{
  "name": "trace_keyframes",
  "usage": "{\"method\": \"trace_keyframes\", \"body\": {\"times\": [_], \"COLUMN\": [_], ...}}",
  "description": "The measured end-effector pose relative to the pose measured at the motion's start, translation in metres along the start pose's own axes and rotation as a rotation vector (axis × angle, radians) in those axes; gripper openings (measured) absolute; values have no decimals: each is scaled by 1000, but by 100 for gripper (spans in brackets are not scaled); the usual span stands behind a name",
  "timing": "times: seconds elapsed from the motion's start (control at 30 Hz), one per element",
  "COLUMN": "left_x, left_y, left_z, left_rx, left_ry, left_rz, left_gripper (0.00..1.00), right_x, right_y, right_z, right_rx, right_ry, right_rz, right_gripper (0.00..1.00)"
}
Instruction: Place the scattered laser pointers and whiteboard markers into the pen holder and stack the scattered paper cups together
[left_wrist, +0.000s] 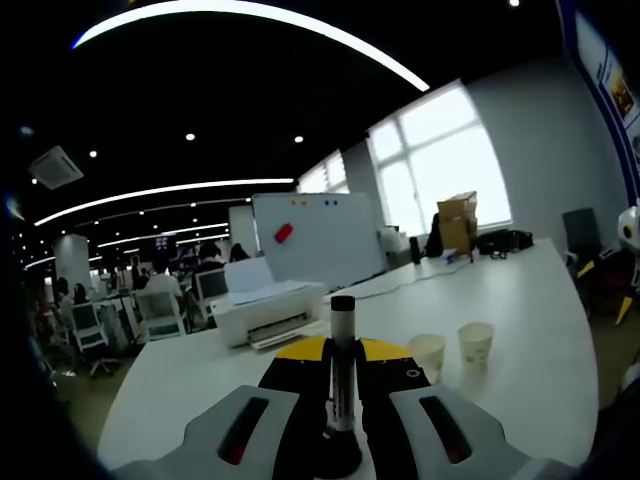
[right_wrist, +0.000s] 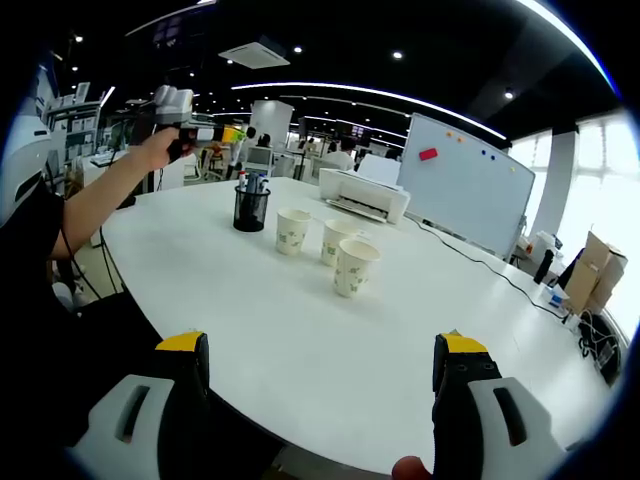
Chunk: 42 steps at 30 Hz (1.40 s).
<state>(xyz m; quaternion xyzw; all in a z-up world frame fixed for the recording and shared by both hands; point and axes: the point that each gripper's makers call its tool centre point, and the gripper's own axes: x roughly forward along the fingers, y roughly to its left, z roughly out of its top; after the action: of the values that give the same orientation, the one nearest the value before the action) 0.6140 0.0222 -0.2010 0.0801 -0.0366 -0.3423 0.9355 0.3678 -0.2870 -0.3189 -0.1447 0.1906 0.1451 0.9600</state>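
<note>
in the right gripper view, from the left: the left gripper (right_wrist: 178, 112) is raised high above the table's far left end, in the person's hand, and it is too small there to read its jaws. below and right of it the pen holder (right_wrist: 251, 208), a black mesh cup, stands on the white table (right_wrist: 300, 340) with pens already in it. next come 3 paper cups (right_wrist: 329, 251), standing near one another and not yet stacked. the right gripper (right_wrist: 325, 385) hangs over the near edge, jaws spread wide and empty.

in the left gripper view the left gripper (left_wrist: 343, 415) is closed on a whiteboard marker (left_wrist: 342, 365), upright between the jaws, black cap up. 2 cups (left_wrist: 453, 350) stand to the right.

this looks like the marker-carrying step; the next move calls for lowering the marker into the holder. open tabletop surrounds the holder, with the cups the nearest thing.
</note>
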Motion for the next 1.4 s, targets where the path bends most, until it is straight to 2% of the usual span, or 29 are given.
{"method": "trace_keyframes", "body": {"times": [0.37, 1.03, 1.4], "left_x": [7, 11, 15], "left_y": [11, 17, 21], "left_z": [-12, -20, -25], "left_rx": [-5, -13, -43], "left_ry": [9, 5, -5], "left_rz": [26, 41, 48], "left_gripper": [14, 15, 15], "right_x": [-1, -1, 0], "right_y": [-1, 0, 0], "right_z": [-1, -1, -2], "right_rx": [5, 3, 3], "right_ry": [-1, -2, 3], "right_rz": [-3, 2, -1], "right_gripper": [88, 88, 88]}}
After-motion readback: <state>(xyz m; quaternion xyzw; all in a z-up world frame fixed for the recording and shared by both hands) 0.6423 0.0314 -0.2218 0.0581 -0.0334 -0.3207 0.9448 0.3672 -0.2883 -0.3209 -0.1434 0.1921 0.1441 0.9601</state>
